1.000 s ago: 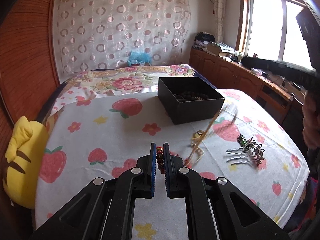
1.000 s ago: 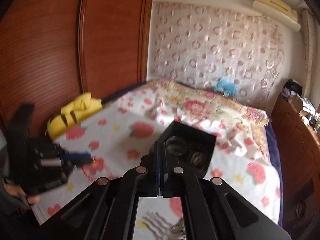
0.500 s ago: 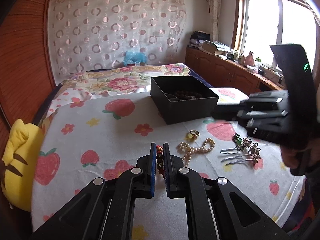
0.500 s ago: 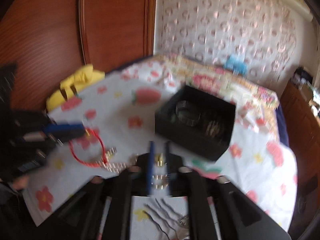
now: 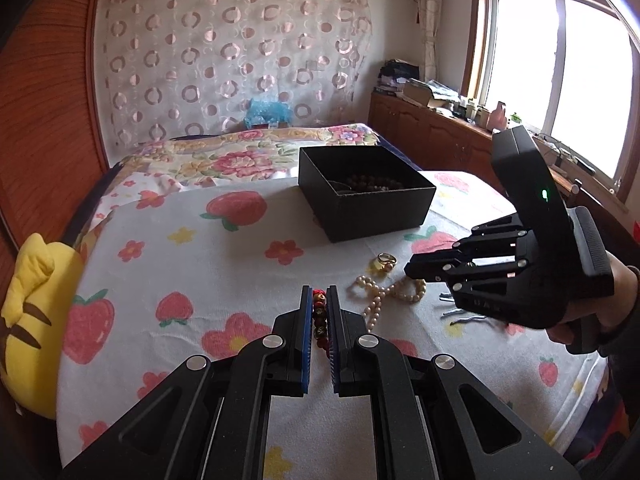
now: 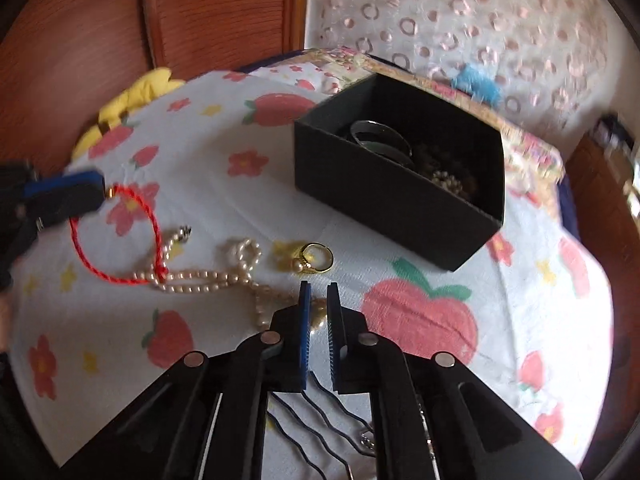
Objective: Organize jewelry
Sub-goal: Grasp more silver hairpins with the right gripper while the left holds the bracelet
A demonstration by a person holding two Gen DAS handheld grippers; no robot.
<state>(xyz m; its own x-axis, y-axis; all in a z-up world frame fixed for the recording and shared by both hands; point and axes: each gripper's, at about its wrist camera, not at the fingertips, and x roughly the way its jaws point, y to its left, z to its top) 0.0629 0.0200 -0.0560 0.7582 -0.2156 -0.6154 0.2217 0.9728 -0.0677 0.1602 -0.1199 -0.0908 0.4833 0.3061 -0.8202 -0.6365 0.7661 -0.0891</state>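
Observation:
My left gripper point(image 5: 319, 290) is shut on a red cord bracelet with beads point(image 5: 319, 312), low over the tablecloth; the right wrist view shows its red loop point(image 6: 152, 216) hanging from the left gripper point(image 6: 98, 190). My right gripper point(image 6: 319, 285) is slightly open and empty, just above a pearl necklace point(image 6: 208, 276) and near a gold ring point(image 6: 314, 258). The necklace point(image 5: 394, 290) and ring point(image 5: 386, 260) also show in the left wrist view. A black box point(image 5: 400, 206) holding bangles and beads point(image 6: 400, 148) stands behind.
Wavy hairpins point(image 6: 316, 412) lie under my right gripper. A yellow plush toy point(image 5: 28, 312) sits at the table's left edge. A bed point(image 5: 240, 156) lies behind the table and wooden cabinets point(image 5: 440, 136) run under the window.
My right gripper has come down from above the box to just over the pearl necklace and has opened a little. The left gripper keeps its hold on the red bracelet.

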